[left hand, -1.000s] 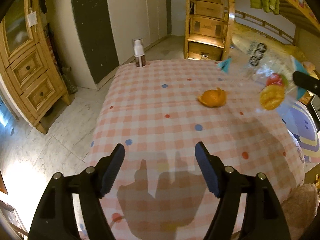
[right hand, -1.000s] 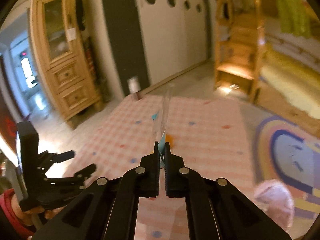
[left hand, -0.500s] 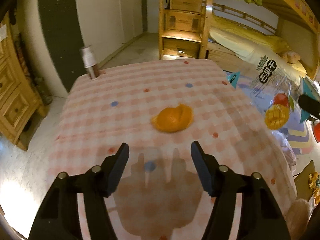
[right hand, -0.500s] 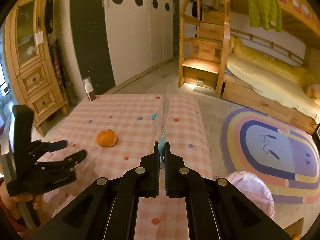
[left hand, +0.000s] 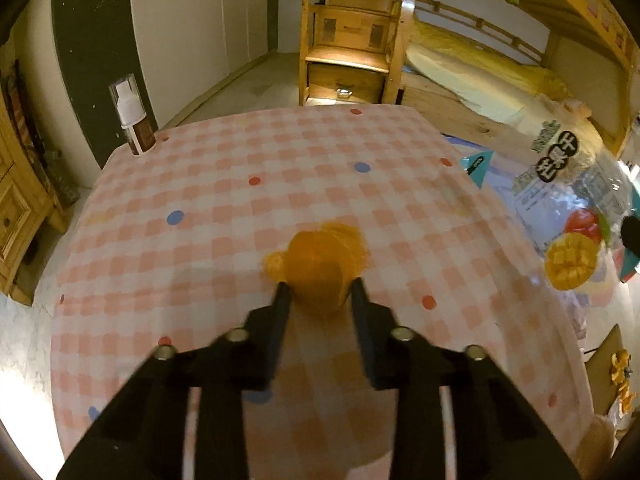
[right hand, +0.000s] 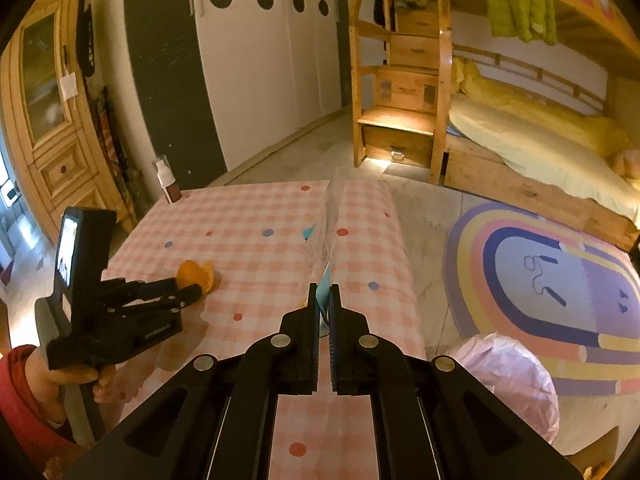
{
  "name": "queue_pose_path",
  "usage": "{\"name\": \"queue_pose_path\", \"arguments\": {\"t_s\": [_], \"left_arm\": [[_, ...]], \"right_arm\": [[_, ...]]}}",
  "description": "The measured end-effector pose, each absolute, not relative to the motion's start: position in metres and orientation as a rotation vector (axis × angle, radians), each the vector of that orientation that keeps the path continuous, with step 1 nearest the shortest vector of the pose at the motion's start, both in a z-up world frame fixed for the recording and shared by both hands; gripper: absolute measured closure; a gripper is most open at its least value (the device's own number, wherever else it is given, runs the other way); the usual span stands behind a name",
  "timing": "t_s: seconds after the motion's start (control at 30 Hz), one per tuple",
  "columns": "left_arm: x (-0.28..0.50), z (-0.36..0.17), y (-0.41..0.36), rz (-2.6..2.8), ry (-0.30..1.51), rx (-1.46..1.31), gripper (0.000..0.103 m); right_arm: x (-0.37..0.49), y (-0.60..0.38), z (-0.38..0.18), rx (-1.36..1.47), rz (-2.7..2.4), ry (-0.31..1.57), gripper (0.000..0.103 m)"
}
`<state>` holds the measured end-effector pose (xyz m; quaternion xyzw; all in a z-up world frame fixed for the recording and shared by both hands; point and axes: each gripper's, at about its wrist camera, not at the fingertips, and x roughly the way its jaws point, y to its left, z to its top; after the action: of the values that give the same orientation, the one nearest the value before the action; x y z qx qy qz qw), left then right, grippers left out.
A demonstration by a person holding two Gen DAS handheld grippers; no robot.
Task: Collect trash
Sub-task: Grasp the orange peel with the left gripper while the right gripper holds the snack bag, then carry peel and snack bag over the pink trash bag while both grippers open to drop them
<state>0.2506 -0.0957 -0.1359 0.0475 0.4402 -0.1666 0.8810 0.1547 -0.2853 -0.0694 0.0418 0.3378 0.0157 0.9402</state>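
From the left wrist view, the left claw (left hand: 318, 292) is reaching down over the checked surface (left hand: 224, 216), its jaws standing part-way apart on either side of the orange peel (left hand: 320, 260). The peel is sitting dead ahead, its near end between the fingertips and the rest bulging out beyond them; whether the pads are touching it I cannot tell. Off to this claw's right a mango snack bag (left hand: 568, 216) is hanging in the air.

From the right wrist view, the right claw (right hand: 325, 300) is pinching that bag (right hand: 326, 240) by its edge, jaws narrow, the bag running edge-on straight ahead. The left claw (right hand: 192, 290) is lying well off to the left with the peel (right hand: 197, 276) at its tips, so the left one is plainly the nearer arm for the peel.
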Motion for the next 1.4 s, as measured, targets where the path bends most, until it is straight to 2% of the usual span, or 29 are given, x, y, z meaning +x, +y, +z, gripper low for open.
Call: {"name": "queue_pose_path", "arguments": {"t_s": [0.23,0.47,0.87,1.4], "left_arm": [[0.187,-0.093,-0.072,-0.444,0.822,0.021,0.083],[0.129,-0.066,-0.082,-0.492,0.785,0.090,0.083],[0.088,-0.061,-0.167,-0.661,0.762,0.222,0.083],[0.078,-0.083,-0.311,-0.919,0.757,0.369,0.083]], "right_arm": [[0.113,-0.286,-0.050,0.084,0.020,0.641,0.099],[0.077,-0.290,-0.045,0.074,-0.005,0.635,0.099],[0.029,-0.334,-0.053,0.116,-0.108,0.641,0.099],[-0.011,-0.437,-0.085,0.222,-0.363,0.679,0.099]]}}
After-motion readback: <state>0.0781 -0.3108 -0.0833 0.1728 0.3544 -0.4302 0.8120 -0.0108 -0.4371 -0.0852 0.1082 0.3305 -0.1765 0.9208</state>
